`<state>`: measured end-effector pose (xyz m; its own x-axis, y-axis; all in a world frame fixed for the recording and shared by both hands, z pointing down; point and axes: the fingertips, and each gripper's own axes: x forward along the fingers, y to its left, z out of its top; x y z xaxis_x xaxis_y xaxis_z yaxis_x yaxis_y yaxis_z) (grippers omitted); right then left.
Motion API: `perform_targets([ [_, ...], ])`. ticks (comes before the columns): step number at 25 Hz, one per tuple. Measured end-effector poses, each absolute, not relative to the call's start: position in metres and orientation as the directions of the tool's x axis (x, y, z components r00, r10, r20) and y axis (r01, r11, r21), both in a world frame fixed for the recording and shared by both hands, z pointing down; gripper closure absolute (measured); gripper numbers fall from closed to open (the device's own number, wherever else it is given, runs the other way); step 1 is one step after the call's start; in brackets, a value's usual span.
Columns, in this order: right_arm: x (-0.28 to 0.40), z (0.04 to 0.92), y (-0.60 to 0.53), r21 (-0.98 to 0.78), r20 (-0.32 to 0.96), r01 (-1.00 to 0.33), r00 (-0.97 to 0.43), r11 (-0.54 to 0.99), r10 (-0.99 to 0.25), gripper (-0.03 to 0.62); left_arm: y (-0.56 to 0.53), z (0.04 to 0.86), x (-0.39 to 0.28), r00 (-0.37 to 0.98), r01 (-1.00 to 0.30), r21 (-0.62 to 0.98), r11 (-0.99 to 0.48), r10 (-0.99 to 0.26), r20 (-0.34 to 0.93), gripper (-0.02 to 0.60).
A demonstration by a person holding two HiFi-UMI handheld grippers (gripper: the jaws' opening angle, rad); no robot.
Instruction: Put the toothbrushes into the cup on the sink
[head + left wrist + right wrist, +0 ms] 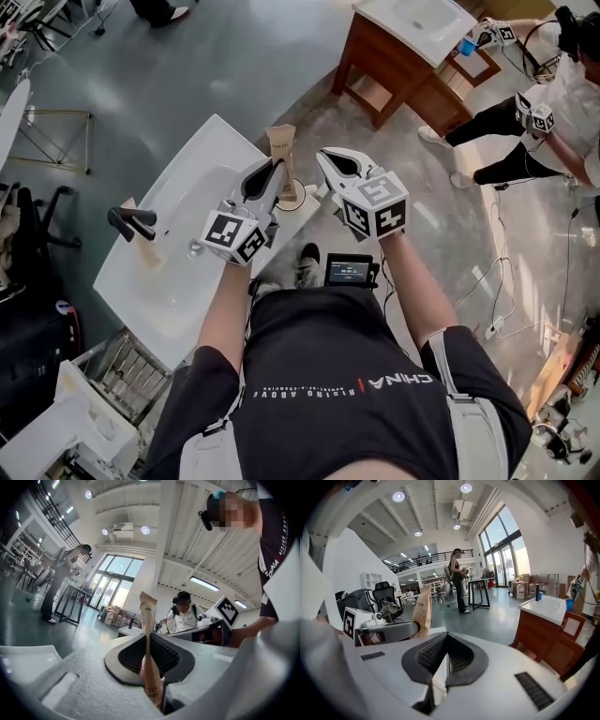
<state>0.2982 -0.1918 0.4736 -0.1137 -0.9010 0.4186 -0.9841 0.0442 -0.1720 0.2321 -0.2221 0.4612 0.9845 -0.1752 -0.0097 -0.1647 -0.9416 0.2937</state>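
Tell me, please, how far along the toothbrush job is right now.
Done: nothing visible; no toothbrush stands in any cup that I can see. In hand: the left claw is shut on a paper-wrapped toothbrush above the white sink; the right claw is shut and empty. Left: set this toothbrush into the cup, which I cannot make out clearly here.

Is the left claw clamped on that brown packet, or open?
Clamped. In the left gripper view, the left gripper has its jaws pressed against the packet, which sticks out beyond them.
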Motion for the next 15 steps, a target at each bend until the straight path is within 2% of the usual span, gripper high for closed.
perform_targets([
  [12, 0.301, 0.488, -0.197, -0.192, 0.435, -0.978, -0.157, 0.079, -0.886, 0.585, -0.205, 0.503, 0.236, 0.988, -0.153, 0.264, -0.952, -0.139, 0.071, 0.540],
  [15, 0.303, 0.489, -0.199, -0.198, 0.434, -0.977, -0.162, 0.081, -0.886, 0.585, -0.204, 0.506, 0.234, 0.988, -0.151, 0.267, -0.952, -0.133, 0.083, 0.517],
])
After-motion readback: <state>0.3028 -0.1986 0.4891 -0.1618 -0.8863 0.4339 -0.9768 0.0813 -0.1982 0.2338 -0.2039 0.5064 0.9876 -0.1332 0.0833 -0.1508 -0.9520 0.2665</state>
